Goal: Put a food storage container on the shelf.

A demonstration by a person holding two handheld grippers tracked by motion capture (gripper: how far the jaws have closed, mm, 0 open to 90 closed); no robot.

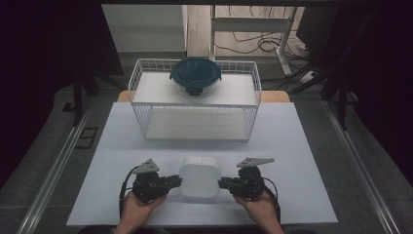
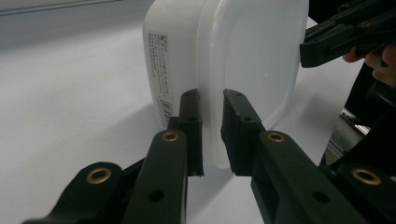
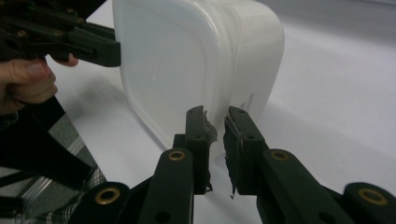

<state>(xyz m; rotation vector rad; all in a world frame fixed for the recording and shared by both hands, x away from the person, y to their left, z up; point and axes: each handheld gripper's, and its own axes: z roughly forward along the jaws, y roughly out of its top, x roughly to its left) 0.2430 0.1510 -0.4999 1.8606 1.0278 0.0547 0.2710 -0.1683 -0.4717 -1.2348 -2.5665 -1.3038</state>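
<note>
A: Looking down from the high view, where does the white plastic container point(image 1: 199, 176) sit?

B: On the pale counter point(image 1: 292, 146), near the person's edge, right between the two hands. The left hand-held gripper point(image 1: 176, 182) meets it from one side and the right hand-held gripper point(image 1: 223, 183) from the other.

A: Are they clamped on it?

B: Yes, both. In the left gripper view the left hand-held gripper point(image 2: 212, 133) has its jaws nearly together, pinching the container's point(image 2: 233, 60) protruding rim, the translucent plastic squeezed between the black pads. The right gripper view shows the same: the right hand-held gripper point(image 3: 215, 147) has its jaws drawn close on the rim of the container point(image 3: 187, 60) at the opposite side.

A: Anything readable on the container?

B: A printed label point(image 2: 161, 74) runs along its side wall; the text is too small to read.

A: What lies beyond it?

B: A white wire basket point(image 1: 195, 100) stands at the far part of the counter, well apart from the container. A round container with a dark teal lid point(image 1: 195, 74) rests at the basket's back, up near its top rim.

A: And the hands?

B: The left hand point(image 1: 139, 207) and the right hand point(image 1: 258, 207) come in from the bottom edge, each wrapped around its gripper's body, with black cables looping beside them.
</note>
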